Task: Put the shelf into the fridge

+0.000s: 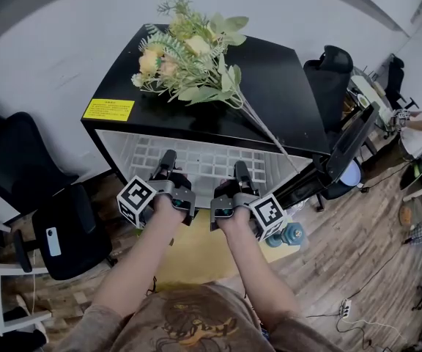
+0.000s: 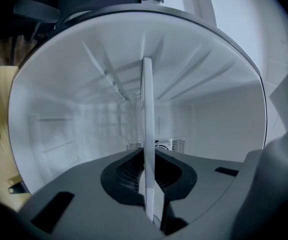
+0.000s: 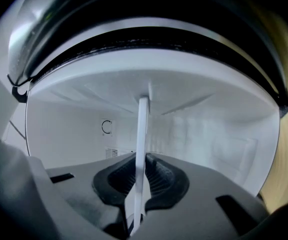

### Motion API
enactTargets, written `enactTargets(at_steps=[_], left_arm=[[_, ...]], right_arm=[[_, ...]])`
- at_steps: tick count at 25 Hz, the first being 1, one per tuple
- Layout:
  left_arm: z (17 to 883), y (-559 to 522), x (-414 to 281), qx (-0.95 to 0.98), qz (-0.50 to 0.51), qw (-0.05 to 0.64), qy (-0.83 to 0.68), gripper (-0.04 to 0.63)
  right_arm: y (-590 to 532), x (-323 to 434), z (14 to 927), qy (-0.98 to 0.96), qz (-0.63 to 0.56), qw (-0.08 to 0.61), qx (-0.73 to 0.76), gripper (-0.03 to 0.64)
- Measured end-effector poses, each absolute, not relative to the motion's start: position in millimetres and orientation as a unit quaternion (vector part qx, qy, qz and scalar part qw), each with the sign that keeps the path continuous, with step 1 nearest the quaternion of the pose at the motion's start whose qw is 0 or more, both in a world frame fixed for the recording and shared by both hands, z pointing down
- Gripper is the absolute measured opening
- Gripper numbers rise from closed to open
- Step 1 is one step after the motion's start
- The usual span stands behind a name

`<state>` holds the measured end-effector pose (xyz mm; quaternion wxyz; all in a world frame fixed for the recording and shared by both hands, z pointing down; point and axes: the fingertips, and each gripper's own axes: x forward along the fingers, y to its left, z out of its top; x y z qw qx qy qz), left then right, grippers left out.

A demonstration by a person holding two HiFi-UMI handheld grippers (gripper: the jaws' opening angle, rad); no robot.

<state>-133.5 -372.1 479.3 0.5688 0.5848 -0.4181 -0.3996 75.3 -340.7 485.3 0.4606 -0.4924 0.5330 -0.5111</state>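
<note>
Left gripper (image 1: 168, 158) and right gripper (image 1: 239, 169) pinch the shelf (image 1: 207, 160) (tight), so we push it flat into the fridge (image 1: 288, 94).

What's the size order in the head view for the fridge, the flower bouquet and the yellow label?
Largest to smallest:
1. fridge
2. flower bouquet
3. yellow label
The bouquet and label sit on the fridge, so nearness hardly skews this.

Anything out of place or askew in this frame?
A bouquet lies on its side atop the fridge, stems poking past the front edge over the opening. The shelf, clamped by the left gripper and right gripper, looks roughly level.
</note>
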Motion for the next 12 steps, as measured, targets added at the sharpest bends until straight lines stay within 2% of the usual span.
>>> enactTargets(at_steps=[12], left_arm=[[479.0,-378.1,-132.5,0.587,-0.402,0.564,-0.420,0.051]], right_arm=[[-346.7,76.5,485.3,0.536,-0.507,0.462,-0.493,0.034]])
